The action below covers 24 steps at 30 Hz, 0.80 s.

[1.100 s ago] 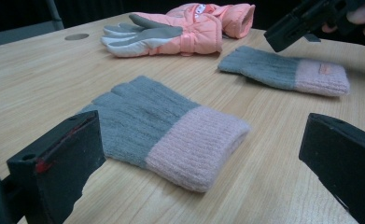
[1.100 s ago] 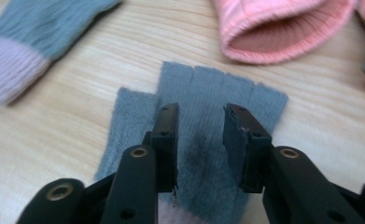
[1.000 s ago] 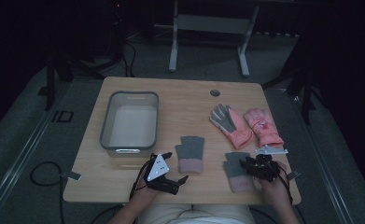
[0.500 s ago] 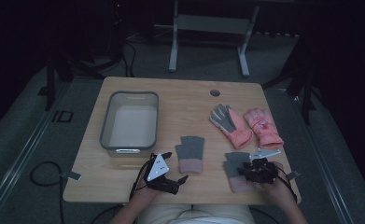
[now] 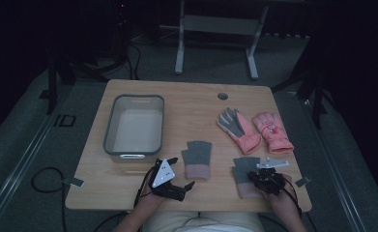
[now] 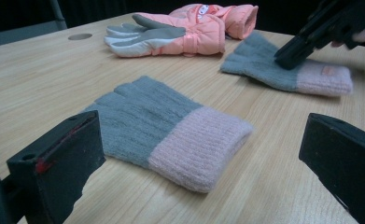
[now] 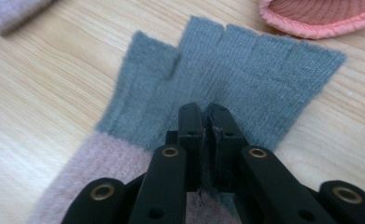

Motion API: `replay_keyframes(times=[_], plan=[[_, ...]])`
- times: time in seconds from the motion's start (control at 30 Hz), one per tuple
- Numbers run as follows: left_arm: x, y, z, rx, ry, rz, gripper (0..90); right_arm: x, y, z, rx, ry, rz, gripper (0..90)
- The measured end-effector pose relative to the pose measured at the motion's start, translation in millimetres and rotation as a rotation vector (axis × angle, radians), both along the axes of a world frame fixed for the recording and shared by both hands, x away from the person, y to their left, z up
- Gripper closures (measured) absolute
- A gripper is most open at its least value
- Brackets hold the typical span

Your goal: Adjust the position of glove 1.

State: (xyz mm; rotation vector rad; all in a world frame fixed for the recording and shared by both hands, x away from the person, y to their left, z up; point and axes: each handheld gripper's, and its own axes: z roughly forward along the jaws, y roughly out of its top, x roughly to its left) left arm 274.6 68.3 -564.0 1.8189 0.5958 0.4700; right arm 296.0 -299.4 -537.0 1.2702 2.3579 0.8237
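Right gripper [image 7: 207, 122] pinched shut on knit of right grey glove [image 7: 245, 79] near table's [image 5: 196, 104] front right edge; jaws just closed, down from half-open a second ago. Left gripper [image 6: 203, 154] wide open, idle, facing other grey glove [image 6: 166, 123]. Risk: shallow pinch, thin fold may slip on lift, or cuff drags into pink gloves [image 5: 254, 128] just beyond.

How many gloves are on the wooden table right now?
4: two pink padded gloves at the far right, one grey-and-pink knitted fingerless glove near centre, its twin pinched in the right gripper.
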Motion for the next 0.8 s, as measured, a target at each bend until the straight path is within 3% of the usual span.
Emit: replay_keyframes(times=[0.07,0.13,0.2,0.23,0.37,0.47,0.67,0.8], plan=[[0.4,0.4,0.0,-0.005,0.005,-0.003,0.0,-3.3,2.2,9.0,0.036,-0.007,-0.007,85.3],[0.3,0.3,0.0,-0.004,0.005,-0.003,0.0,-7.3,8.1,28.9,0.070,-0.054,-0.015,85.5],[0.2,0.0,0.0,-0.001,0.003,-0.003,0.0,-7.2,9.2,33.1,0.078,-0.062,-0.016,85.4],[0.1,0.0,0.0,0.001,0.000,-0.004,0.0,-6.6,12.9,45.9,0.099,-0.086,-0.019,85.4],[0.1,0.2,0.0,0.000,0.000,-0.004,0.0,1.5,24.7,77.2,0.131,-0.143,-0.028,85.4],[0.6,0.0,0.1,0.001,0.002,-0.004,0.0,7.1,38.6,94.0,0.128,-0.185,-0.026,85.4],[0.6,0.2,-0.1,-0.007,0.004,-0.008,0.0,20.7,64.7,106.1,0.159,-0.184,-0.009,85.4],[0.9,0.5,0.0,-0.009,0.007,-0.008,0.0,25.7,84.9,105.0,0.147,-0.197,0.028,85.2]])
